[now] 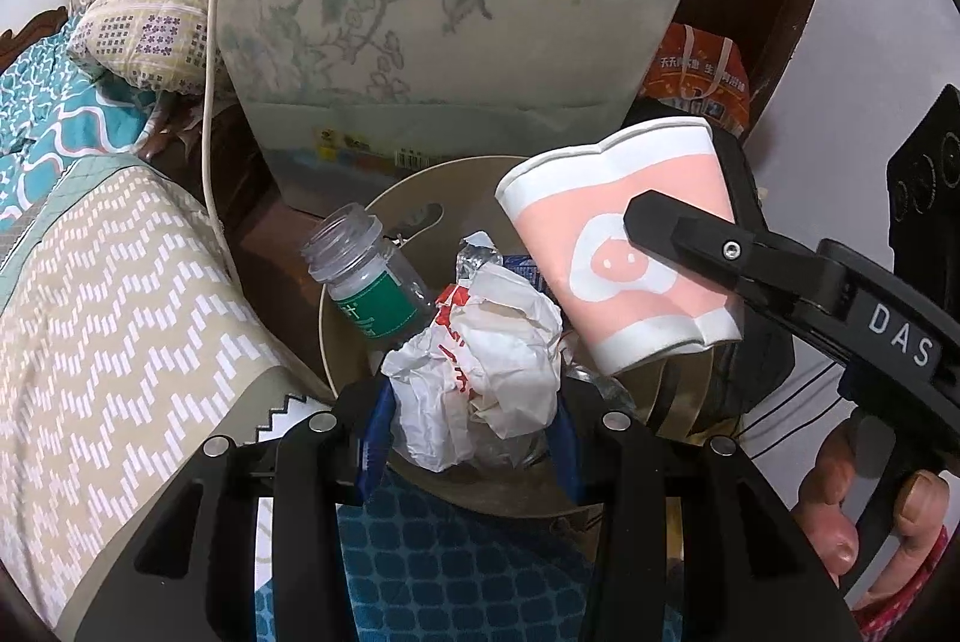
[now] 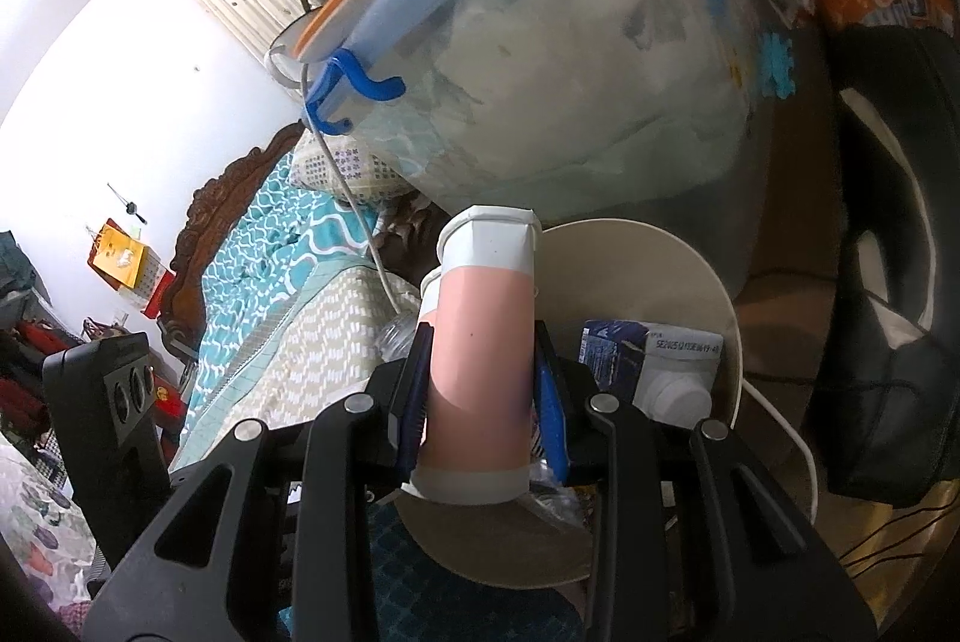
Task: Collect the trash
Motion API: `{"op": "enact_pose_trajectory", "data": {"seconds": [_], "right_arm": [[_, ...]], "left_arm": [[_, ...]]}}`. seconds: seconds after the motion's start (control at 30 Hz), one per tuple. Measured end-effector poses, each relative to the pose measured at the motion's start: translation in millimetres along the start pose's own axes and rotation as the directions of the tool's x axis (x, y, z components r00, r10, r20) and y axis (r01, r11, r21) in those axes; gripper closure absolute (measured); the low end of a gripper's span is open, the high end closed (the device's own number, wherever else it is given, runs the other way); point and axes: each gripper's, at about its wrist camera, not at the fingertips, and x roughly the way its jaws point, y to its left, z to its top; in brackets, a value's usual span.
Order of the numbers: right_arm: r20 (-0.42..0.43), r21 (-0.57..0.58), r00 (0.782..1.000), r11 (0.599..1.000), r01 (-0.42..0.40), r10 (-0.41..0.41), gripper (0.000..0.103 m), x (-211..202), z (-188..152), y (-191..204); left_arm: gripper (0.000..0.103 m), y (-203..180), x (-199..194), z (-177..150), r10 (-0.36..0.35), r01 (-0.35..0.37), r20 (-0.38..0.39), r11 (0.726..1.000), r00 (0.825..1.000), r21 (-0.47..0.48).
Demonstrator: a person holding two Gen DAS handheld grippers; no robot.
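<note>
A round beige bin (image 1: 336, 294) stands below both grippers and holds an open plastic bottle with a green label (image 1: 369, 285). My left gripper (image 1: 471, 438) is shut on a crumpled white wrapper with red print (image 1: 486, 366), held over the bin's near rim. From the right comes my right gripper (image 1: 684, 186), shut on a squashed pink and white paper cup (image 1: 624, 252) above the bin's far side. In the right wrist view the cup (image 2: 480, 342) stands pinched between the blue pads of the right gripper (image 2: 480, 384). A blue packet (image 2: 618, 348) and a white cap (image 2: 672, 396) lie inside the bin (image 2: 660, 246).
A large clear storage box (image 1: 432, 54) with a blue latch stands right behind the bin. A bed with a patterned quilt (image 1: 120, 294) fills the left, and a white cable (image 1: 210, 102) hangs beside it. An orange bag (image 1: 696, 72) and a dark bag (image 2: 888, 282) sit on the right.
</note>
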Motion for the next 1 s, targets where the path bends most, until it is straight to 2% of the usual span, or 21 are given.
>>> {"op": "enact_pose_trajectory", "data": {"seconds": [0.63,0.73,0.87,1.0], "right_arm": [[0.038,0.008,0.996,0.996,-0.085,0.084,0.069,-30,-23,30],[0.040,0.001,0.994,0.995,-0.104,0.104,0.069,-38,-30,41],[0.033,-0.015,0.991,0.992,-0.127,0.127,0.069,-44,-42,55],[-0.015,-0.023,0.990,0.990,-0.142,0.142,0.069,-42,-62,71]], "left_arm": [[0.062,15,-52,-26,0.006,-0.003,0.072,0.999,0.997,-0.036],[0.062,21,-67,-37,0.003,0.001,0.093,0.999,0.996,-0.044],[0.062,33,-87,-58,0.038,-0.032,0.111,0.998,0.993,-0.056],[0.062,49,-105,-82,0.077,-0.067,0.129,0.995,0.989,-0.079]]}}
